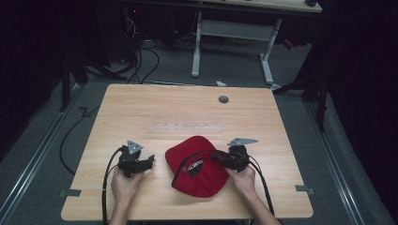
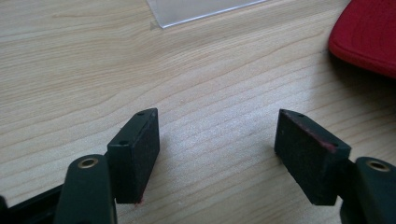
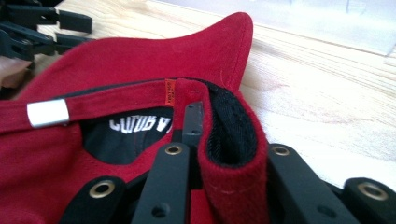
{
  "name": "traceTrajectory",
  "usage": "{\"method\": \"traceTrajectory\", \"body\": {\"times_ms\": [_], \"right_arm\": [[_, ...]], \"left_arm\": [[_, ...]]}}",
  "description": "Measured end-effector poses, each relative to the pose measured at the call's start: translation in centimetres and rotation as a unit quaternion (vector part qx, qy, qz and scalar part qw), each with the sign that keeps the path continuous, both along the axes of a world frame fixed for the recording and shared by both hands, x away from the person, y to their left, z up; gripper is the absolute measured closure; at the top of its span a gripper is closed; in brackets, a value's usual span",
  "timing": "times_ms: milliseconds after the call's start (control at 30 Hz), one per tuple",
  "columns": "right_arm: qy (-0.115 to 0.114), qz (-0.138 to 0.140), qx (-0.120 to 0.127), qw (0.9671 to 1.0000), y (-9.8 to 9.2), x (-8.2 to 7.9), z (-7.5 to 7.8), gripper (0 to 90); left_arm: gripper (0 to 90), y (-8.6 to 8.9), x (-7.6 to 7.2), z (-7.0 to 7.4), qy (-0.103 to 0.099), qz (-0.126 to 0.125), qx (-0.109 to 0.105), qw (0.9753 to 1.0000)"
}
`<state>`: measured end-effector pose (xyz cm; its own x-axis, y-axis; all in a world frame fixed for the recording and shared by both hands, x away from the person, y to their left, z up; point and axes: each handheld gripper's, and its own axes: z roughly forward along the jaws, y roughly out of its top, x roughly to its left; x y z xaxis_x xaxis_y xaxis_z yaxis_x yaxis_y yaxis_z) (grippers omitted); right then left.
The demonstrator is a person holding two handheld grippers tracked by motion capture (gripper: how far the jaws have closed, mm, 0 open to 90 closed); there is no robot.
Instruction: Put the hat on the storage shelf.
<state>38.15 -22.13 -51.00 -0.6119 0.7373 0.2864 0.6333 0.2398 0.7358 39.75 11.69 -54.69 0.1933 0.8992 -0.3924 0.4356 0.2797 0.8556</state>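
Note:
A red cap point(image 1: 197, 168) lies upside down on the wooden table point(image 1: 141, 108), near the front edge. Its black lining with white lettering faces up. My right gripper point(image 1: 217, 156) is shut on the cap's folded rim point(image 3: 229, 140) at its right side; one jaw is inside the cap and the other outside. The red strap with a silver buckle point(image 3: 47, 113) runs across the opening. My left gripper point(image 1: 150, 161) stands open just left of the cap, with bare wood between its pads point(image 2: 140, 149). The cap's edge point(image 2: 369, 32) sits to their upper right.
A clear plastic strip point(image 1: 185, 127) lies flat behind the cap, mid-table. A round cable hole point(image 1: 223, 99) sits near the far edge. Beyond the table stand a white desk frame point(image 1: 234, 42) and floor cables. The left gripper point(image 3: 46, 28) lies across the cap.

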Motion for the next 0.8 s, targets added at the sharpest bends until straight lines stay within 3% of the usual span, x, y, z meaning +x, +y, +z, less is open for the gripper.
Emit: {"method": "traceTrajectory", "body": {"times_ms": [600,800], "right_arm": [[-0.020,-0.008,0.032,0.9993,-2.0,-1.0,2.3,81.2],[-0.017,-0.012,0.037,0.9991,-2.4,-1.2,2.6,81.2]], "left_arm": [[31.3,0.0,0.0,0.0,0.000,0.001,0.000,1.0000],[31.3,0.0,0.0,0.0,0.000,0.001,0.000,1.0000]]}}
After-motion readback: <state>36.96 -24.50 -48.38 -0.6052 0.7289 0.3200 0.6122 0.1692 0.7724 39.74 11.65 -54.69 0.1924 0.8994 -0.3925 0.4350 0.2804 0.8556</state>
